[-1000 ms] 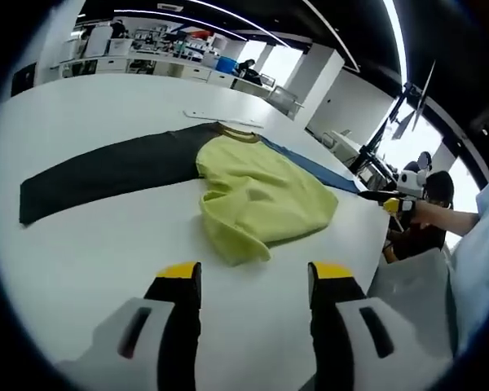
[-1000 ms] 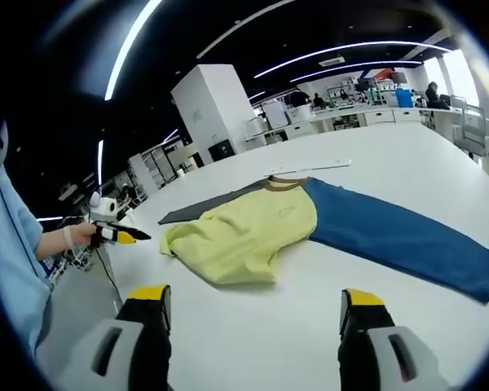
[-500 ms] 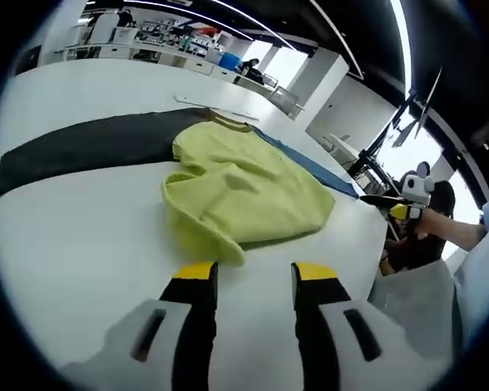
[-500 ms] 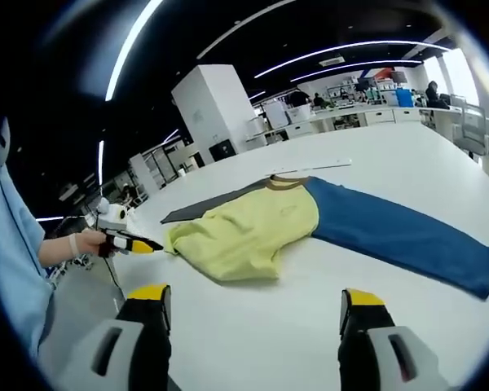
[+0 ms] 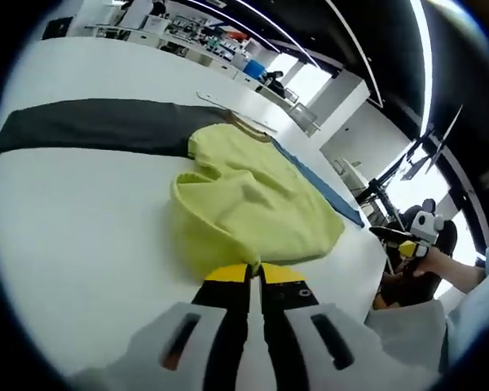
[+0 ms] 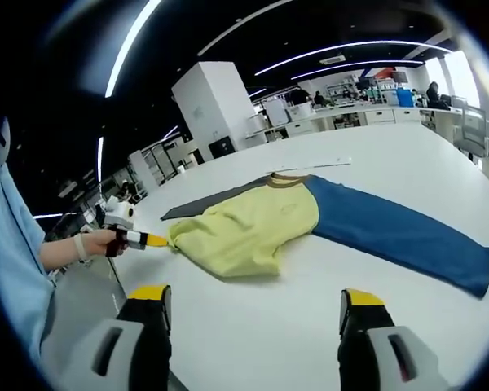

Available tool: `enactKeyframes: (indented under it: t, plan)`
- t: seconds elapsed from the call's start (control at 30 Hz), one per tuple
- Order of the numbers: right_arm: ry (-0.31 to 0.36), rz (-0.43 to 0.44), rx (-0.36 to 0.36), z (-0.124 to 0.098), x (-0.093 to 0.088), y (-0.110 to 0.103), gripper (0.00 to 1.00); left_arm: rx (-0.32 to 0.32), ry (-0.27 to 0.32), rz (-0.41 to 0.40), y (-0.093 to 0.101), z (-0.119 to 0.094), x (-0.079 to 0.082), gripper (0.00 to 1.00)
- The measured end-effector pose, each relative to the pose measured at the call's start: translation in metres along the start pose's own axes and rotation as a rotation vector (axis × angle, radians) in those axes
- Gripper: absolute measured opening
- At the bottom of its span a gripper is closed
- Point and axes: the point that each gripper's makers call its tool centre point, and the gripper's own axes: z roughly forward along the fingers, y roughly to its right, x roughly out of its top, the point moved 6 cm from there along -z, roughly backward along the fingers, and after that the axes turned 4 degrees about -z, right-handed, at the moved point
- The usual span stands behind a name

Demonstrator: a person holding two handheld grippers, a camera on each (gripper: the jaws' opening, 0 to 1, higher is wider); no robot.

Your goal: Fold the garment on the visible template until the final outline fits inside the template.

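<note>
The shirt (image 5: 257,199) lies bunched mid-desk (image 5: 73,220), sleeves spread flat. The left hand-held gripper (image 5: 255,273) is clenched on its near yellow hem; the right hand-held gripper (image 6: 248,305) hangs released. Lift the hem low, drawing it smoothly across so the fold lands flat without dragging the sleeves.
</note>
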Motion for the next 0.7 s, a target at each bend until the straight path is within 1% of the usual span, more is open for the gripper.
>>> enactKeyframes:
  t: [0.03, 0.1, 0.23, 0.33, 0.4, 0.53, 0.6, 0.7]
  plan:
    - [0.001, 0.000, 0.002, 0.001, 0.000, -0.001, 0.85, -0.004, 0.012, -0.004, 0.001, -0.003, 0.000, 0.01]
    - [-0.002, -0.002, 0.009, 0.004, 0.001, -0.003, 0.85, -0.015, 0.013, -0.035, 0.003, -0.008, -0.001, 0.01]
    - [-0.005, -0.006, 0.019, 0.008, 0.002, -0.005, 0.85, -0.014, 0.015, -0.030, 0.002, -0.018, -0.004, 0.01]
    - [-0.005, -0.011, 0.026, 0.010, 0.004, -0.006, 0.85, -0.026, 0.023, -0.052, 0.002, -0.028, -0.004, 0.01]
    - [-0.012, -0.020, 0.031, 0.012, 0.004, -0.007, 0.84, -0.023, 0.021, -0.046, 0.002, -0.032, -0.004, 0.01]
    - [-0.017, -0.023, 0.043, 0.018, 0.004, -0.008, 0.83, -0.018, 0.003, -0.039, 0.003, -0.043, -0.006, 0.01]
    - [-0.022, -0.031, 0.047, 0.022, 0.004, -0.009, 0.80, -0.014, -0.004, -0.036, 0.004, -0.048, -0.006, 0.01]
    - [-0.029, -0.029, 0.065, 0.032, 0.004, -0.013, 0.79, -0.001, -0.030, -0.022, 0.005, -0.057, -0.007, 0.01]
